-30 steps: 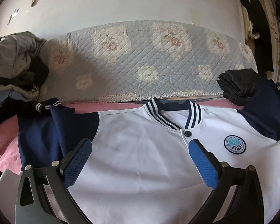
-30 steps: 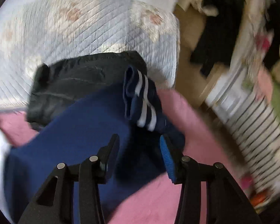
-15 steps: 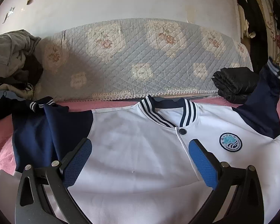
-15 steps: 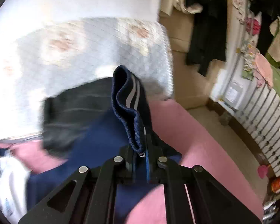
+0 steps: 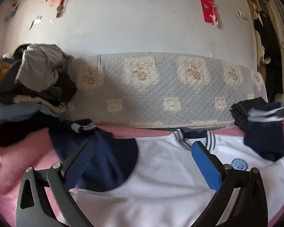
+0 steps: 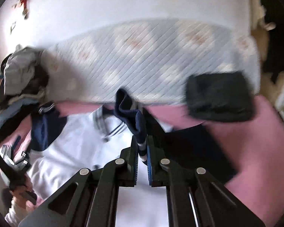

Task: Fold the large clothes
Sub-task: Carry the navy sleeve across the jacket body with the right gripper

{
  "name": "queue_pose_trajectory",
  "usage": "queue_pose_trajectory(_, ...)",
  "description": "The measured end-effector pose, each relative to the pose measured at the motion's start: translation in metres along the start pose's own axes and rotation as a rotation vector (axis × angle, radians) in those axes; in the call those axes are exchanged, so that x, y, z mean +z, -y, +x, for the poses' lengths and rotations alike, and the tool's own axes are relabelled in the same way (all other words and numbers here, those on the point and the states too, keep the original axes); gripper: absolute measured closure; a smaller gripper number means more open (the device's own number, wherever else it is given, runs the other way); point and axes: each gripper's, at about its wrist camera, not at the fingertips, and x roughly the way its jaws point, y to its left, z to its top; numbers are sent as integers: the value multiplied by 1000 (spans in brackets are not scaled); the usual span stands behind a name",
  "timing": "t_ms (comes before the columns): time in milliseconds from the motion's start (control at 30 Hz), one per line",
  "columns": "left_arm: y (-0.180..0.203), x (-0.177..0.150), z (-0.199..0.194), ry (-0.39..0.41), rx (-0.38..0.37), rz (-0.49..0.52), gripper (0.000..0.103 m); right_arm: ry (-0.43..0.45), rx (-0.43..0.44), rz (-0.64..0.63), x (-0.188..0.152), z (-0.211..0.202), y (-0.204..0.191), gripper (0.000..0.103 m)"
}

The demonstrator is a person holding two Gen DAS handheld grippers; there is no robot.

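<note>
Clothes heap (image 5: 41, 75): grey and dark garments piled at the far left of the bed, against the wall.
Pink bedsheet (image 5: 7, 179): covers the bed under everything; bare at the left edge and again at the right in the right wrist view.
Left sleeve (image 5: 104, 160): navy, spread flat on the sheet, its striped cuff (image 5: 83, 126) lying near the clothes heap.
Left tool (image 5: 142, 168): jaws wide apart with nothing between them, hovering over the jacket where the navy sleeve meets the white body; the dark mesh pad sits over the sleeve, the blue pad over the white front.
Jacket (image 5: 161, 174): white body, face up on the bed, striped navy collar (image 5: 195, 134) toward the quilted headboard, round blue badge (image 5: 239, 164) on the chest at the right.
Quilted headboard cover (image 5: 170, 87): pale blue with flower patches, upright behind the bed.
Right sleeve (image 6: 189, 143): navy, lifted off the sheet and drawn over toward the jacket's front.
Right tool (image 6: 142, 151): jaws have just been closing and now pinch the striped right cuff (image 6: 140, 130), which stands up out of the pads above the white front.
Folded black garment (image 6: 219, 96): on the bed at the right, by the headboard.
</note>
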Motion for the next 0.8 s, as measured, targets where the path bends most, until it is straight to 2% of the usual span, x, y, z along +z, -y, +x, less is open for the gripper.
queue_pose_trajectory(67,-16,3,-10,21,34,112,0,8,64,65,-2,23,-28,94)
queue_pose_trajectory(133,-27,2,-18,78,124,274,0,37,105,95,3,33,-53,94)
queue_pose_trajectory(200,-33,-2,-16,78,183,427,0,90,131,106,12,33,-81,94)
queue_pose_trajectory(233,-39,-4,-14,73,202,450,0,116,149,111,19,33,-91,94)
queue_pose_trajectory(300,-58,-3,-7,47,189,350,0,170,197,118,33,34,-121,94)
queue_pose_trajectory(367,-79,-5,6,-24,110,212,0,235,233,129,43,37,-149,94)
queue_pose_trajectory(433,-90,-12,19,-78,89,158,0,259,274,121,45,48,-175,94)
queue_pose_trajectory(500,-98,-20,31,-124,104,136,0,209,307,108,42,74,-203,94)
queue_pose_trajectory(600,-111,-28,38,-173,116,67,0,27,358,121,26,136,-234,94)
queue_pose_trajectory(633,-114,-29,39,-176,126,47,0,-45,363,146,17,161,-243,94)
queue_pose_trajectory(667,-117,-30,39,-175,146,43,0,-80,351,158,12,179,-248,94)
queue_pose_trajectory(733,-117,-31,38,-164,206,77,0,-88,324,152,3,195,-255,94)
queue_pose_trajectory(800,-115,-31,37,-157,218,104,0,-89,346,94,-1,202,-265,93)
